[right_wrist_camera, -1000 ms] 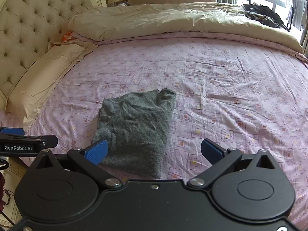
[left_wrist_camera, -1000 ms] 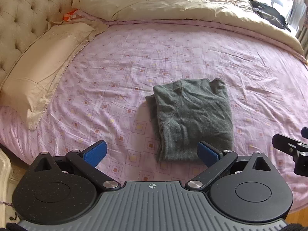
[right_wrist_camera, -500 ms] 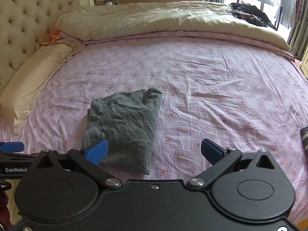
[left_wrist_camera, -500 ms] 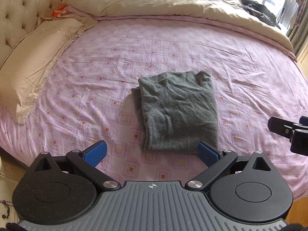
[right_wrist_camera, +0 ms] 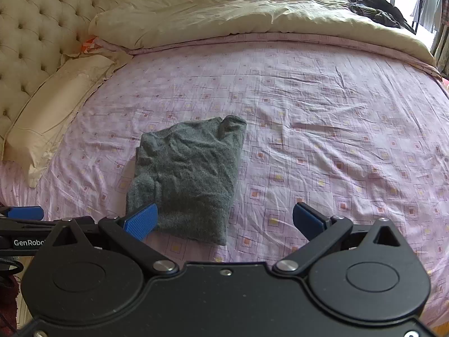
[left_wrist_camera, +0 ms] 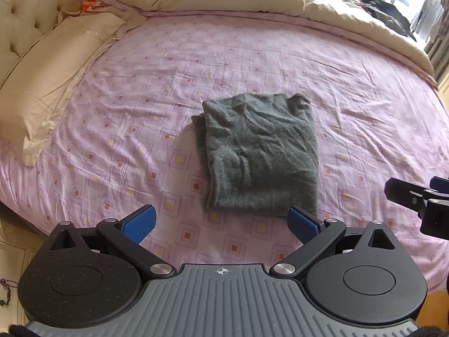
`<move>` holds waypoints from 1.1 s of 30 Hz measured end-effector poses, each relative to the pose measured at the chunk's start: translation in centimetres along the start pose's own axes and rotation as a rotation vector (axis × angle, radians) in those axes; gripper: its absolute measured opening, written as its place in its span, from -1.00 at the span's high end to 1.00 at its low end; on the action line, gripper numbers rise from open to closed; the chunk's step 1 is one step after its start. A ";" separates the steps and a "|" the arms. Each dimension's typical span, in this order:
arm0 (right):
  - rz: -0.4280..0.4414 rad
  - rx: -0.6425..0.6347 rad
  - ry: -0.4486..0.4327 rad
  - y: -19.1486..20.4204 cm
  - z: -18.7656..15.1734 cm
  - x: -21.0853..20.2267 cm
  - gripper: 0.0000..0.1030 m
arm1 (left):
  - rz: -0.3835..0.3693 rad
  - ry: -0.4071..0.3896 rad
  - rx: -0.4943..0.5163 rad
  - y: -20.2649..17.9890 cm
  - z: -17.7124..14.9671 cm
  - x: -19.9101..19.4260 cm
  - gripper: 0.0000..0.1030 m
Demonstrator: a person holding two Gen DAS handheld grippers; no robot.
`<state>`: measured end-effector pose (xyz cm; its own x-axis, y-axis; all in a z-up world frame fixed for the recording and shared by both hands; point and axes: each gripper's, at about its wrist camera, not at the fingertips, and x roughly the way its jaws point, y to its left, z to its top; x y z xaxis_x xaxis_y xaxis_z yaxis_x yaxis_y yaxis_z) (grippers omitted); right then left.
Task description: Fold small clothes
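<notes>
A grey knit garment (left_wrist_camera: pixel 261 154) lies folded into a rough rectangle on the pink patterned bedsheet (left_wrist_camera: pixel 140 106). It also shows in the right wrist view (right_wrist_camera: pixel 188 179). My left gripper (left_wrist_camera: pixel 221 221) is open and empty, held above the sheet just short of the garment's near edge. My right gripper (right_wrist_camera: pixel 224 219) is open and empty, near the garment's near right corner. The right gripper shows at the right edge of the left wrist view (left_wrist_camera: pixel 421 199). The left gripper shows at the left edge of the right wrist view (right_wrist_camera: pixel 25 219).
A beige pillow (left_wrist_camera: pixel 47 84) lies at the left by the tufted headboard (right_wrist_camera: pixel 36 33). A beige duvet (right_wrist_camera: pixel 238 16) is bunched along the far side. Dark clothes (right_wrist_camera: pixel 376 11) lie at the far right near the window. The bed's near edge runs just below the grippers.
Both grippers have drawn back and risen from the garment, so it looks smaller and farther. The garment has not moved. Both grippers stay open.
</notes>
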<state>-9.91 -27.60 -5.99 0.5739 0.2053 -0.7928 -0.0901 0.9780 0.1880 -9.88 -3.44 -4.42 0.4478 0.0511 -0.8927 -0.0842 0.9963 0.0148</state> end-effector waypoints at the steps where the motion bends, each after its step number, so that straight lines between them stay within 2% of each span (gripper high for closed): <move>1: 0.002 0.003 0.002 0.0 0.0 0.0 -0.98 | 0.002 0.002 0.000 0.0 0.0 0.0 -0.96; 33: 0.037 0.059 0.045 -0.7 -0.2 1.7 -0.98 | -0.004 0.064 0.009 -0.5 0.5 1.5 -0.96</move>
<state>-9.05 -27.89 -7.60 0.5338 0.2439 -0.8097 -0.0619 0.9662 0.2502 -8.73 -3.83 -5.54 0.3902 0.0433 -0.9197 -0.0741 0.9971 0.0155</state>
